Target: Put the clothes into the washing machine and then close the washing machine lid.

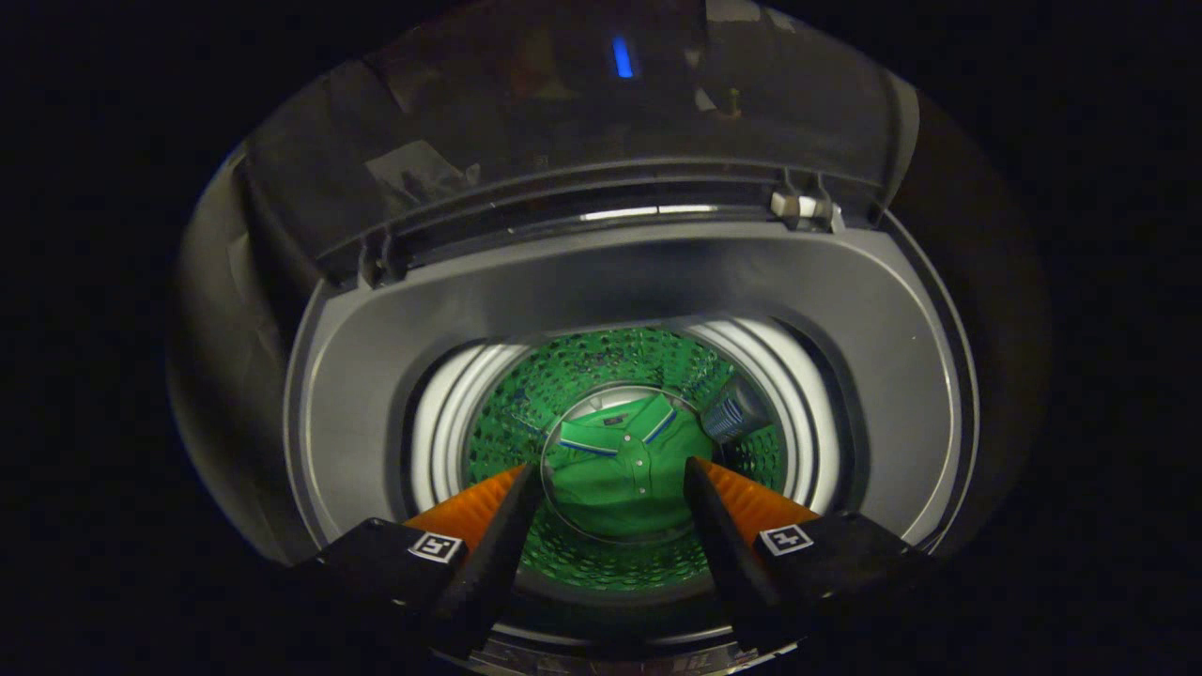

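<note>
I look straight down into a top-loading washing machine [873, 347] with a grey top rim. A green polo shirt [624, 465] with a blue-and-white striped collar lies flat at the bottom of the perforated drum [582, 371]. My gripper [612, 474] hovers above the drum mouth, open, with nothing between its fingers; the shirt shows far below through the gap. The dark see-through lid [563, 141] stands raised at the far side, hinged behind the opening.
The drum's white balance ring [441, 432] circles the opening. A lid hinge block [800, 208] sits at the far right of the rim. A small blue light [622, 56] reflects in the lid. Surroundings are dark.
</note>
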A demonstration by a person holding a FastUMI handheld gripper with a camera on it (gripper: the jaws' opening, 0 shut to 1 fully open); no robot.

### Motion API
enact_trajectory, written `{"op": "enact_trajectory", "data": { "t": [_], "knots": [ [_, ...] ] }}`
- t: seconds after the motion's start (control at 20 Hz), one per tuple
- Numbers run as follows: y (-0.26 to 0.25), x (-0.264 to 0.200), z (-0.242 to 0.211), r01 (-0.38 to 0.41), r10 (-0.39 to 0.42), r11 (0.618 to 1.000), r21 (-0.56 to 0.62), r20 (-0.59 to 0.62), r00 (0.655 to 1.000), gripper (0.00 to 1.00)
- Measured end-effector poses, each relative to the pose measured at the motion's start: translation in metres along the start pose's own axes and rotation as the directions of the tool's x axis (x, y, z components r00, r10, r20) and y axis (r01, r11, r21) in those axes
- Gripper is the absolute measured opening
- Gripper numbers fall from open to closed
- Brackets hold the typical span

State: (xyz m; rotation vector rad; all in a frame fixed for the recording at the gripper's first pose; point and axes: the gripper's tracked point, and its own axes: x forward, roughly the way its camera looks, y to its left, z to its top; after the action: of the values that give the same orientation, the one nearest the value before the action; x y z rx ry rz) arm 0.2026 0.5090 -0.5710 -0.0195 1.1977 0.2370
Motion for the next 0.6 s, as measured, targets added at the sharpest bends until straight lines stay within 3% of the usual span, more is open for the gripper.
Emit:
{"op": "enact_trajectory", "data": {
  "t": [0.2, 0.6],
  "knots": [
    [0.015, -0.056, 0.03, -0.046, 0.051, 0.998, -0.032, 0.18, 0.982, 0.99],
    [0.028, -0.197, 0.114, -0.071, 0.106, 0.993, -0.092, 0.47, 0.876, 0.99]
  ]
}}
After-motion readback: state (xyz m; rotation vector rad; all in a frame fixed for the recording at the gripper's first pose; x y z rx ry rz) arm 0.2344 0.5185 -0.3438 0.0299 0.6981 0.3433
